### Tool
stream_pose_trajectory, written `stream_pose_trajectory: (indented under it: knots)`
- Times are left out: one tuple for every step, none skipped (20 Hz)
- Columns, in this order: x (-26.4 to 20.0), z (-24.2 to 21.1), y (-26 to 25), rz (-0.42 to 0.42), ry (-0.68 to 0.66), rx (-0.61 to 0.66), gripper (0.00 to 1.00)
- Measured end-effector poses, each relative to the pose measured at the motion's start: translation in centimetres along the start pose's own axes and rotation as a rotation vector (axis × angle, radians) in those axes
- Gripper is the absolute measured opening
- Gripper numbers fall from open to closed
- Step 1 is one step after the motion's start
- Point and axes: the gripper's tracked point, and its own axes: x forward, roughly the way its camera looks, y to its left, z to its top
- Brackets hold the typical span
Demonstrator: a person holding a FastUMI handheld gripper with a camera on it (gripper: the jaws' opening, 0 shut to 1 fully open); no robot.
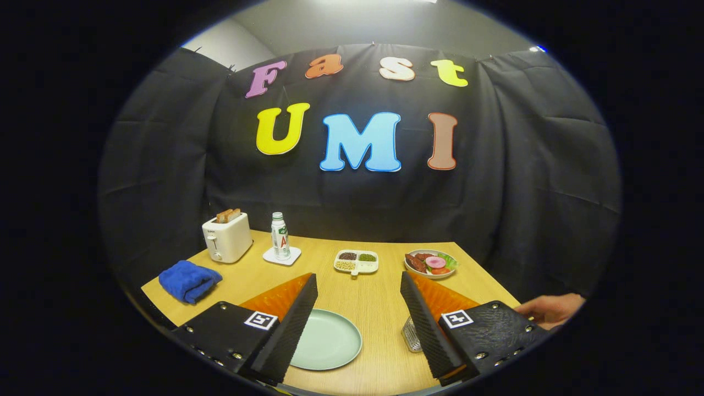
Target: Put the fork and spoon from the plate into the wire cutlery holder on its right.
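Note:
A pale green plate [330,341] lies on the wooden table just ahead of my left finger, which covers its left part. What shows of the plate is bare; I see no fork or spoon. The wire cutlery holder [411,334] stands to the plate's right, mostly hidden behind my right finger. My gripper [358,283] hovers above the near table, open wide, with nothing between its fingers.
Farther back stand a white toaster [226,237] with toast, a water bottle [280,236] on a coaster, a divided dish [356,262] of beans and a bowl of food [431,263]. A blue cloth [189,280] lies at the left. A hand [550,309] rests at the table's right edge.

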Motion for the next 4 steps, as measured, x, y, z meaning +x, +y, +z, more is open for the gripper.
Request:
stream_pose_trajectory:
  knots:
    - [-0.04,0.02,0.00,0.003,-0.001,0.005,0.93]
    - [-0.10,0.08,0.01,0.007,-0.004,0.008,0.93]
    - [-0.16,0.16,0.05,0.013,-0.007,0.011,0.93]
    - [-0.23,0.13,0.14,0.018,-0.007,0.014,0.93]
